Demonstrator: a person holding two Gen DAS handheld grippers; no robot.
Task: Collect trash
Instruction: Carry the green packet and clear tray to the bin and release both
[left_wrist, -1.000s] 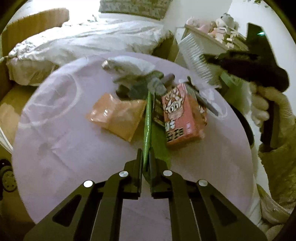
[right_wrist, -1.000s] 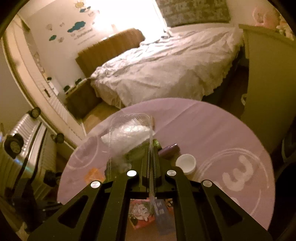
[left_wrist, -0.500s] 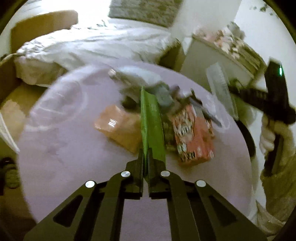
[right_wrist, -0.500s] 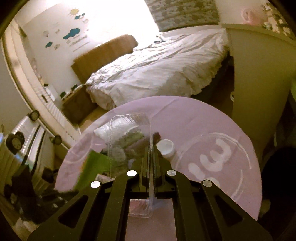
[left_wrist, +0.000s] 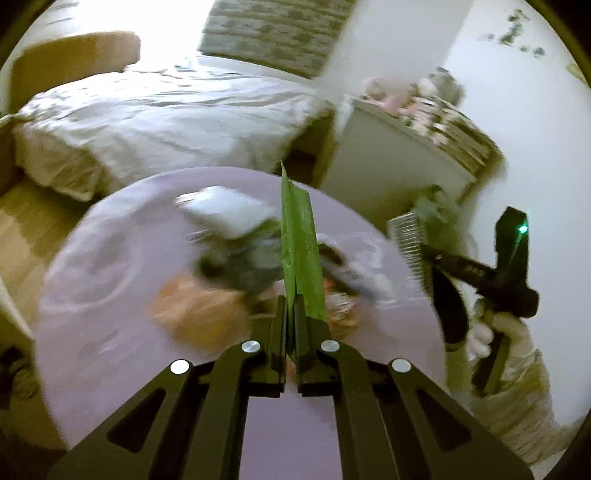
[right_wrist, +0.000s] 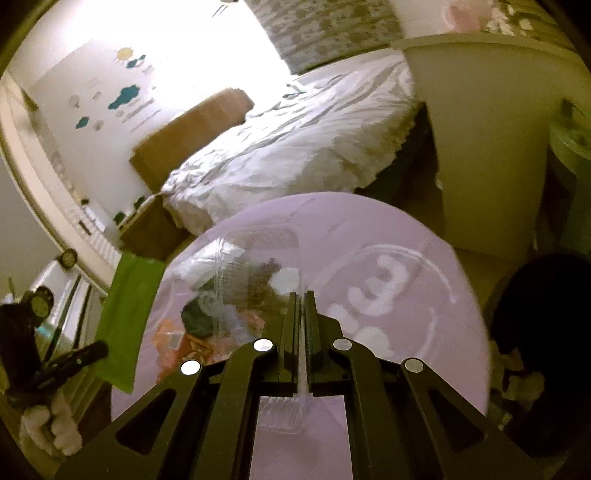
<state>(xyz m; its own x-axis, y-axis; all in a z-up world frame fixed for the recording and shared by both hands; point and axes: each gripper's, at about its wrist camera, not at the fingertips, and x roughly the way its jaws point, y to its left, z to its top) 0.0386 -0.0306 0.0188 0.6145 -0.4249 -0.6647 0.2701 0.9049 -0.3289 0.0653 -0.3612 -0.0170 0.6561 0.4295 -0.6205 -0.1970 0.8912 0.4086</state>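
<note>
Since a second ago we have lifted the green wrapper (left_wrist: 299, 243) clear of the trash heap (left_wrist: 243, 258); it was lying flat among the litter then. Our left claw (left_wrist: 291, 317) is closed tight on its near edge, so the wrapper stands edge-on above the purple surface (left_wrist: 110, 350), likely ready to carry off. Our right claw (right_wrist: 303, 332) is likewise clamped shut on the rim of a clear plastic tray (right_wrist: 258, 269), which we have swung to the right, toward what looks like a dark bin (right_wrist: 535, 332). An orange packet (left_wrist: 195, 314) and other scraps remain on the surface, with the bed (left_wrist: 166, 122) far behind.
</note>
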